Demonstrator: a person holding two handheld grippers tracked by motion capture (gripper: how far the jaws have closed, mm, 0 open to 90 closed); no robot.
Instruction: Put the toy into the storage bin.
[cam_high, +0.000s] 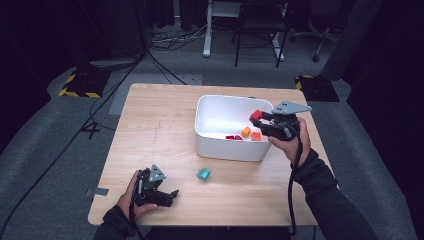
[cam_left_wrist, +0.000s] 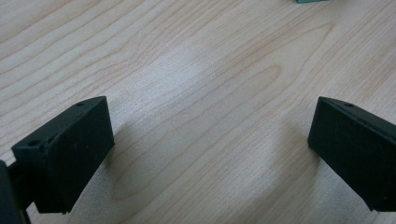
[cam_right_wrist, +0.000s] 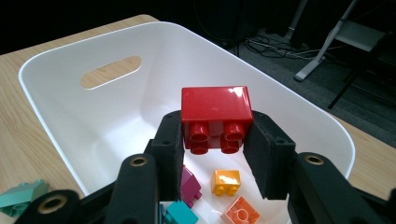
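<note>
My right gripper (cam_right_wrist: 212, 140) is shut on a red brick (cam_right_wrist: 215, 116), studs toward the camera, and holds it over the white tub (cam_right_wrist: 60, 121). In the high view the red brick (cam_high: 256, 115) hangs above the tub's (cam_high: 210, 145) right end in that gripper (cam_high: 262, 119). Inside the tub lie an orange brick (cam_right_wrist: 226, 181), a magenta one (cam_right_wrist: 190, 185), a teal one (cam_right_wrist: 180, 214) and a lighter orange one (cam_right_wrist: 242, 213). My left gripper (cam_high: 170, 195) rests open near the table's front left, its jaws (cam_left_wrist: 210, 154) wide apart over bare wood. A teal brick (cam_high: 203, 174) lies on the table in front of the tub.
The wooden table (cam_high: 150, 130) has free room to the left of the tub. A green brick (cam_right_wrist: 21, 196) lies on the table just outside the tub. Cables, a chair base and desk legs stand on the floor beyond the far edge.
</note>
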